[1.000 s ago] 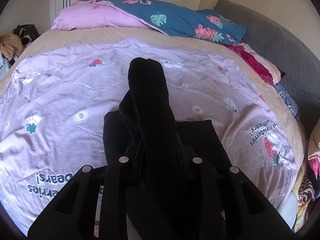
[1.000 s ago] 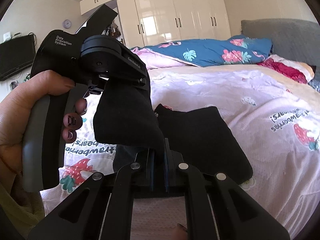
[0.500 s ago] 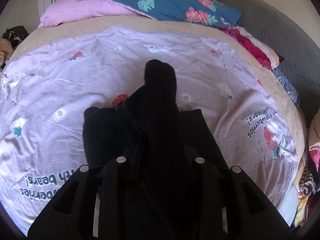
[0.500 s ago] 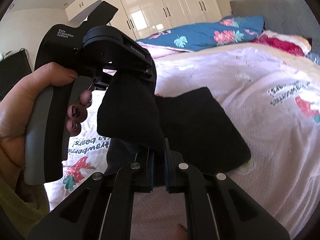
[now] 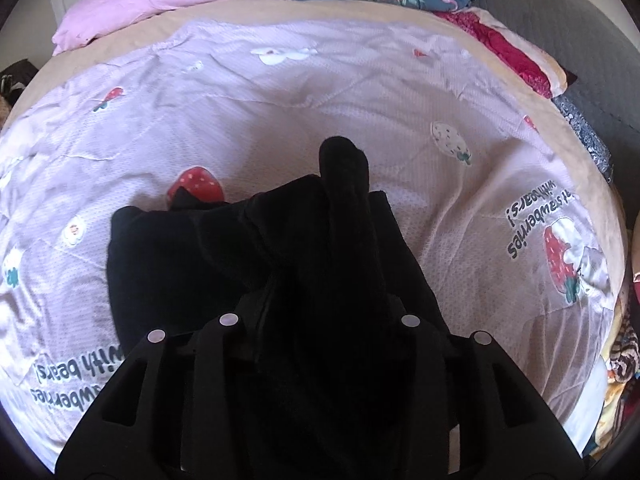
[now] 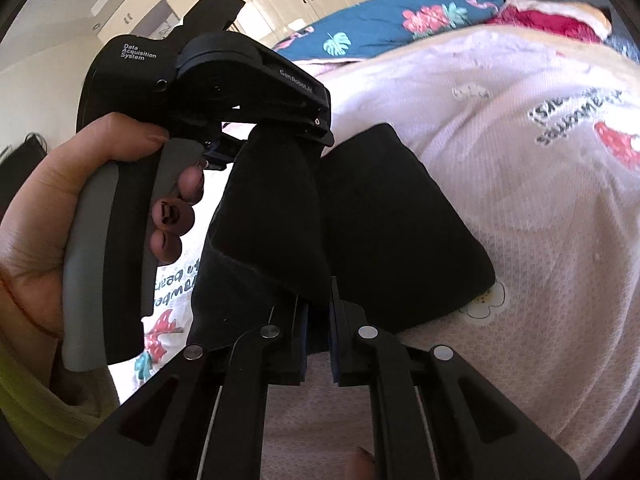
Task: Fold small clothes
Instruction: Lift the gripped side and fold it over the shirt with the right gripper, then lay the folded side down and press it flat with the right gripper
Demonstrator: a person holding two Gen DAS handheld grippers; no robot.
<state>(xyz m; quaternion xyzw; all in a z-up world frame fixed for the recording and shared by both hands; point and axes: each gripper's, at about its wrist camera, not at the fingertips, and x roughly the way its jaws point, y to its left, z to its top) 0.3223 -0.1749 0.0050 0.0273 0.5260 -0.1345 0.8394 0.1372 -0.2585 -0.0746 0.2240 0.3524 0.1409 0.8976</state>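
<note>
Jaws: right gripper (image 6: 316,320) pinched tight on the black cloth (image 6: 384,216); left gripper (image 5: 316,308) opening, cloth between its jaws.

Mid-fold: raised edge held over the part lying flat on the quilt (image 5: 360,112), near edge of bed. Left hand (image 6: 60,216) grips the handle. Next, I'd guess: lower the edge onto the flat half w/ corners matched, then let go both sides & smooth.

Left hand-held gripper (image 5: 316,300) lower over quilt (image 5: 360,100), jaws opening around black garment (image 5: 348,184).
</note>
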